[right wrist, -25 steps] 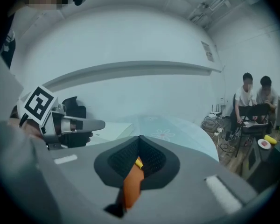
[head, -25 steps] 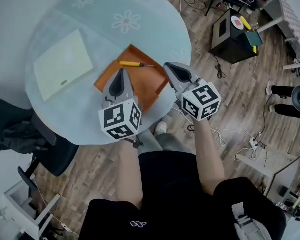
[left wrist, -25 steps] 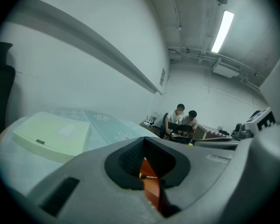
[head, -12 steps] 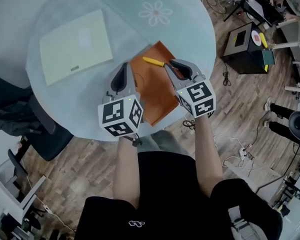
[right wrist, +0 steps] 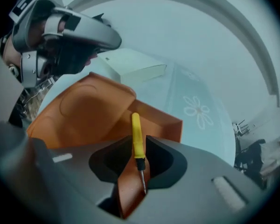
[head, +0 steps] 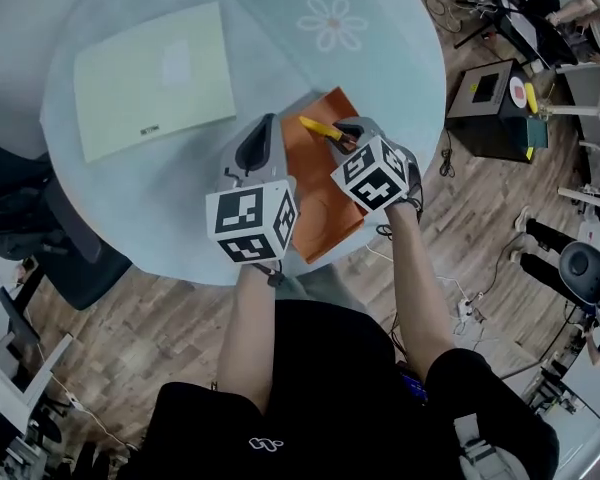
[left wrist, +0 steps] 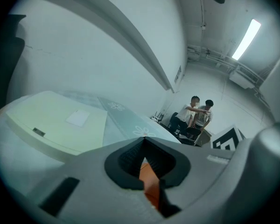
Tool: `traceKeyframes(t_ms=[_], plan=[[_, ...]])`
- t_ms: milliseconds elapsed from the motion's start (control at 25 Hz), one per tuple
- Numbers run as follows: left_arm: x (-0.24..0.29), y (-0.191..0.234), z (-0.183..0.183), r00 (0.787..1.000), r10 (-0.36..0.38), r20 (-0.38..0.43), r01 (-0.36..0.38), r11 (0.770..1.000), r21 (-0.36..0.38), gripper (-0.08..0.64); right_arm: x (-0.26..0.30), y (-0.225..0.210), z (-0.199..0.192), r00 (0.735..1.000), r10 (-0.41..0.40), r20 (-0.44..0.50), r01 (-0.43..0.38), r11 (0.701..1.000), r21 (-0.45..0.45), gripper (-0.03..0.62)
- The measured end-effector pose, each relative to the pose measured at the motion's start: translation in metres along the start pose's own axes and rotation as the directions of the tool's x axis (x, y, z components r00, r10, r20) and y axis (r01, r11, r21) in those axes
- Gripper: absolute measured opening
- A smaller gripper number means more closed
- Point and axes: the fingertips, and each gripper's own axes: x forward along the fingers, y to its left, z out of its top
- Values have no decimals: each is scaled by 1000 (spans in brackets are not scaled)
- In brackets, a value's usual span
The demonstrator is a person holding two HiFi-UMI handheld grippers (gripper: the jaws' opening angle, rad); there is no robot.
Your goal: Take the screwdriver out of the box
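Note:
A screwdriver (head: 318,127) with a yellow handle lies in the shallow orange box (head: 325,193) near the round table's front edge. My right gripper (head: 342,136) points steeply down into the box. Its jaws are opening, with the screwdriver (right wrist: 136,136) lying between them lengthwise, its tip towards the camera; the pads do not press on it. My left gripper (head: 269,121) hovers over the box's left edge, its jaws together and nothing in them. In the left gripper view only a sliver of the orange box (left wrist: 150,183) shows through the gripper (left wrist: 143,141).
A flat pale green box (head: 150,78) lies at the table's far left. The glass table (head: 380,58) has flower prints. A black chair (head: 40,238) stands left of it, and a black case (head: 485,93) sits on the floor at right. Two people (left wrist: 196,118) are in the background.
My right gripper has dropped and tipped down over the screwdriver, and its jaws have opened around it. My left gripper has moved forward beside the box's left edge.

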Motion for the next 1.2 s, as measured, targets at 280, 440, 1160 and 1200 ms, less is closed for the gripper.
traceKeyframes(t_ms=[280,440,1160,1200], plan=[[15,17,2,1000,3,-14,-4,1000,-24,3,29,3,-14,976,46,-214,-68,993,-96,99],[19,20,4,1000,-1,-15,1,1000,-26,3,36,4,-17,964,47,-263,-76,992,-101,95],[-6,-52,-3,998,-58,38,57,998,6,3,-95,-33,4,909,-140,393,-42,906,421,88],[-10,-65,-4,996,-70,46,70,997,12,3,-112,-36,3,882,-172,438,-53,889,455,89]])
